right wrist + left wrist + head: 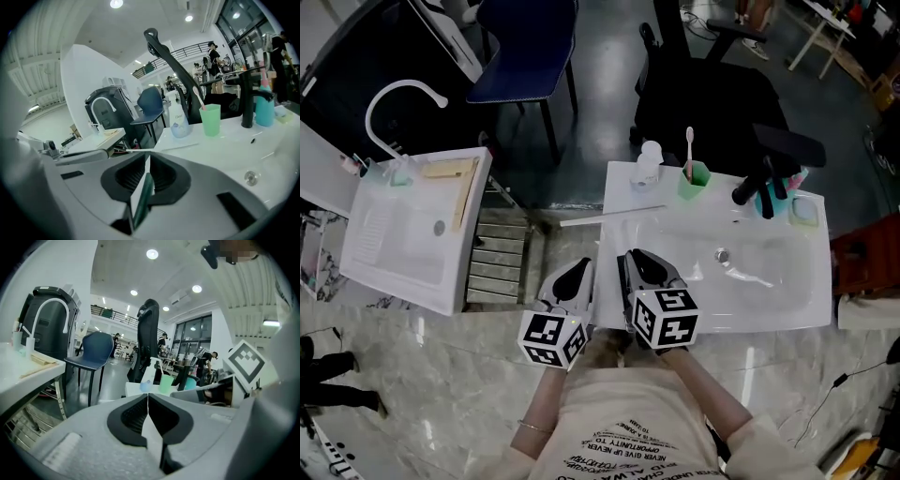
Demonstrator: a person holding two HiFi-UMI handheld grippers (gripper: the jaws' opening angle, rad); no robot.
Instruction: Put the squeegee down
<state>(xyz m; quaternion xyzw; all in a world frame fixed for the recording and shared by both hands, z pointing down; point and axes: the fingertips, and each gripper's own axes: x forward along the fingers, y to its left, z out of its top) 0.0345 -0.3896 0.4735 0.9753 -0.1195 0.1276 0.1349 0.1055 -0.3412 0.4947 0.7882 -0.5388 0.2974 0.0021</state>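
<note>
The squeegee (614, 217) is a long thin white bar that lies flat on the back left of the white sink counter (623, 192), with one end past the counter's left edge. In the right gripper view the squeegee (178, 146) lies just beyond the jaws. My right gripper (639, 261) (147, 159) hangs over the counter's front left, jaws together and empty, apart from the squeegee. My left gripper (578, 272) (148, 398) is beside it, left of the counter edge, also shut on nothing.
On the counter stand a soap bottle (648, 161), a green cup (694, 175) with a toothbrush, a black faucet (757, 186), a teal cup (773, 202) and a soap dish (804, 211). A second white sink (412, 230) is at left. Behind stand a blue chair (525, 47) and a black one (712, 94).
</note>
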